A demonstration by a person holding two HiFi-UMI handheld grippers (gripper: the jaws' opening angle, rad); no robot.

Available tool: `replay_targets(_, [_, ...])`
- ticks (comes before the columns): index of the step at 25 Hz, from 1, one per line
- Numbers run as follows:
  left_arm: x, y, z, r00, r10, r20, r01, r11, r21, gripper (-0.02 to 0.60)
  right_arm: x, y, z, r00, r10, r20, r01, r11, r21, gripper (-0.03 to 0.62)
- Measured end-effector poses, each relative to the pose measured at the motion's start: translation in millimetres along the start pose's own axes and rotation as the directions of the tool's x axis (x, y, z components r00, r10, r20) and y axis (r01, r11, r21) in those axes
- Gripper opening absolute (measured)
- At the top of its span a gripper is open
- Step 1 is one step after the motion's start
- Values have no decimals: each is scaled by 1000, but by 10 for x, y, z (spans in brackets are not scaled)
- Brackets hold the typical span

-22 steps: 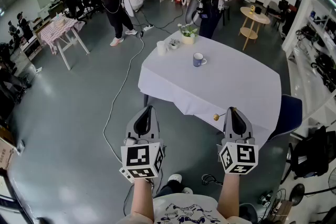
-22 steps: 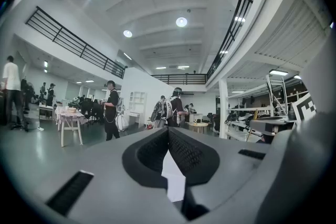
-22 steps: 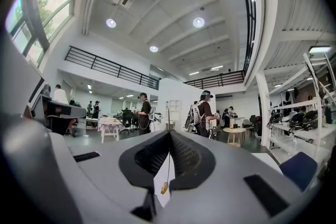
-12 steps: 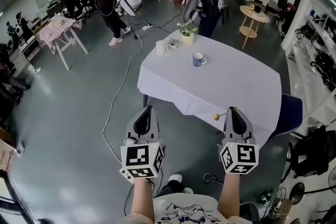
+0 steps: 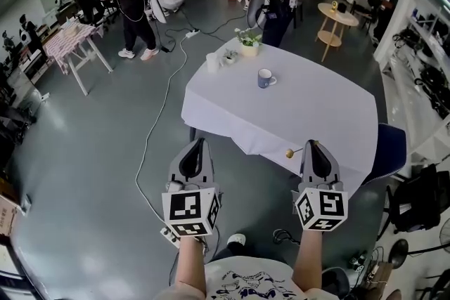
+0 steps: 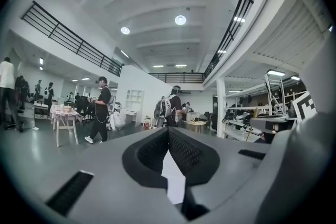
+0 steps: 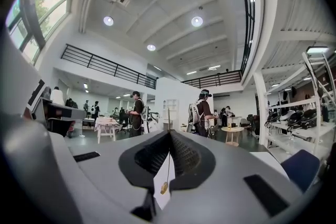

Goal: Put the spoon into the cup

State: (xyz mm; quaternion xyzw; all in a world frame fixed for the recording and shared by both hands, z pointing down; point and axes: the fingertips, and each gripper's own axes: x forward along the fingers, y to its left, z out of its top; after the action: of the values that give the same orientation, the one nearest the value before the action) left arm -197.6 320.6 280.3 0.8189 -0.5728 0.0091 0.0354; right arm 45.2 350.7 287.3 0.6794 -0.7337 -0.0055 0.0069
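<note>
A blue cup stands on the far part of the white-clothed table. My right gripper is held level at the table's near edge, shut on a thin gold spoon that sticks out to the left with its rounded end free. In the right gripper view the spoon runs down between the closed jaws of the right gripper. My left gripper hangs over the floor left of the table, shut with nothing in it; its jaws meet at the tip of the left gripper.
A white cup, a small dish and a potted plant stand at the table's far corner. A blue chair is at the table's right. A cable crosses the floor. Several people and a round side table are beyond.
Both grippers have stayed where they were. The person in black at the back left has walked further left, and the view has shifted slightly.
</note>
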Motion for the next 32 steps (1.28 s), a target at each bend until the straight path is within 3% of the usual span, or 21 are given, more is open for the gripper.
replay_targets(8, [292, 93, -163, 999, -25, -28, 25, 1000, -18, 14, 230, 11, -155, 999, -25, -35, 25, 1000, -7, 15])
replay_targets(16, [794, 67, -260, 998, -30, -48, 29, 999, -28, 14, 650, -262, -286, 997, -45, -60, 45, 999, 3, 15])
replay_targets(32, [2749, -29, 33, 1000, 15, -27, -16, 1000, -7, 14, 2579, -1140, -88, 999, 17, -28, -17, 1000, -4, 15])
